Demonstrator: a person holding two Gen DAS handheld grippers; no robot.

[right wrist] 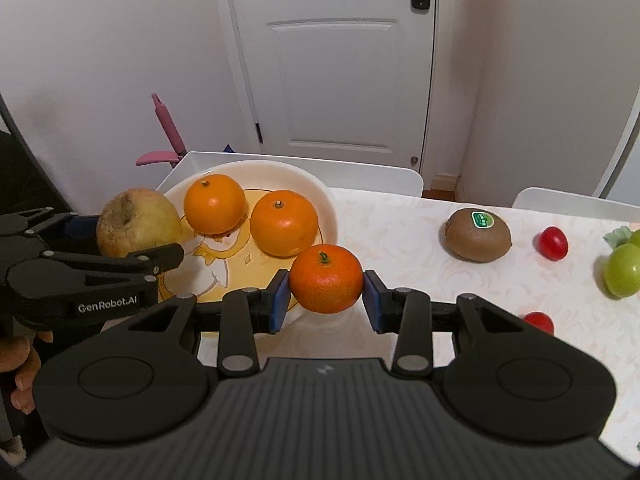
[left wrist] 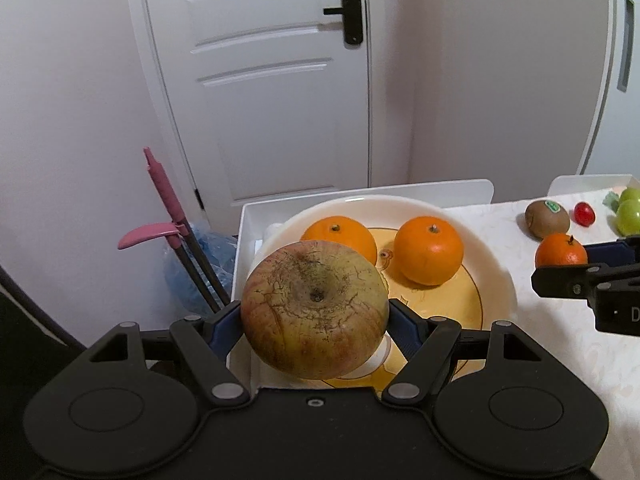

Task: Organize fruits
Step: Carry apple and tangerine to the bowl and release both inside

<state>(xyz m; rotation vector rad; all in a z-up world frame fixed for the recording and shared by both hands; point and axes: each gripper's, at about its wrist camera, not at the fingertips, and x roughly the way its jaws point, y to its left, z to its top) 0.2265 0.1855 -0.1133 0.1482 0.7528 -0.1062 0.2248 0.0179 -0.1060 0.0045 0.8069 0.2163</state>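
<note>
- Left gripper [left wrist: 315, 322]: clamped on a large russeted apple [left wrist: 315, 308], one blue pad at each flank, stem pit facing the camera. The apple hangs above the near left rim of the plate [left wrist: 496, 256].
- Right gripper [right wrist: 327, 294]: clamped on a small mandarin [right wrist: 326, 278], pads at opposite sides of its middle, stalk up. The fruit hangs just off the plate's near right rim, above the patterned tablecloth [right wrist: 404, 232].
- Plate: cream with a yellow cartoon print; it carries two oranges [right wrist: 215, 203] [right wrist: 284, 222], touching or nearly so, toward its far side. The near part of the dish is bare.
- Handling, apple: probably the heaviest piece here, firm and rigid, with rough dry skin that should grip well. A hold across its widest girth, as shown, likely resists rolling; the skin may bruise if dropped.
- Handling, mandarin: light, with loose, yielding peel; hard squeezing could dent it. A gentle hold across the equator suits it.
- Both are round and may roll once set down against the oranges.
- Remaining on the cloth, right: a labelled kiwi [right wrist: 478, 235], cherry tomatoes [right wrist: 553, 243] and green grapes [right wrist: 622, 270].
</note>
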